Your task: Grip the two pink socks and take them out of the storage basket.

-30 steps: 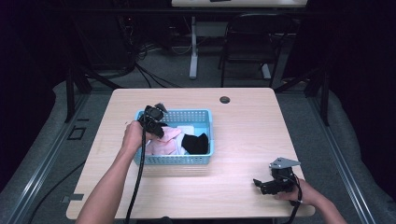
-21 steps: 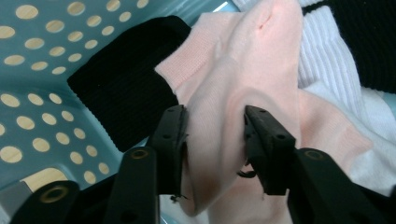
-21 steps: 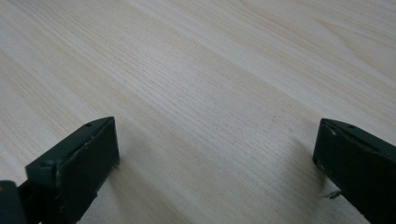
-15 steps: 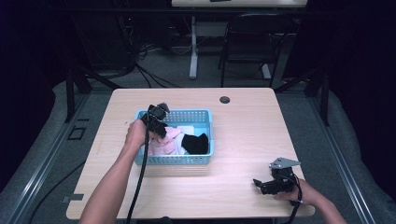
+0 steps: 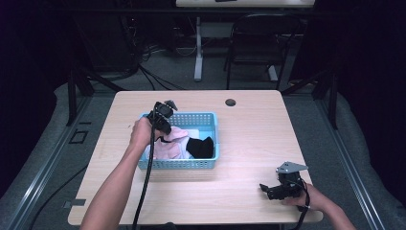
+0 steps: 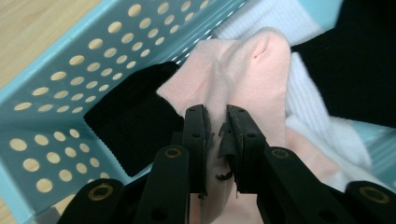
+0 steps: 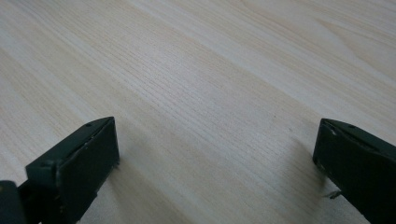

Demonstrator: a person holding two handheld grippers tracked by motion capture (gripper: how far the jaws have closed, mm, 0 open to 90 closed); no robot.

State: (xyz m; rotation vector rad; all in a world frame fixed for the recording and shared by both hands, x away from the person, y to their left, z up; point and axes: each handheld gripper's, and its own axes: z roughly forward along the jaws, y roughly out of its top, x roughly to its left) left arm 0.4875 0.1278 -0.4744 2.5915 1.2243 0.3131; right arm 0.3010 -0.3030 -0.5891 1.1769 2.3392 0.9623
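Here, one blue basket point(image 5: 210, 120); left tool point(image 6: 215, 122) pinches one pink sock point(image 6: 243, 70); right tool point(image 7: 215, 154) gapes.

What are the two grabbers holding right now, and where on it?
The left hand-held gripper pinches the pink sock by a fold of its fabric, over the blue basket. The right hand-held gripper is open, holding nothing.

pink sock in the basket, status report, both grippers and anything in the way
Left gripper shut on pink sock, in blue basket. Right gripper open, resting on table, holding nothing. Black sock and white sock crowd the pink one.
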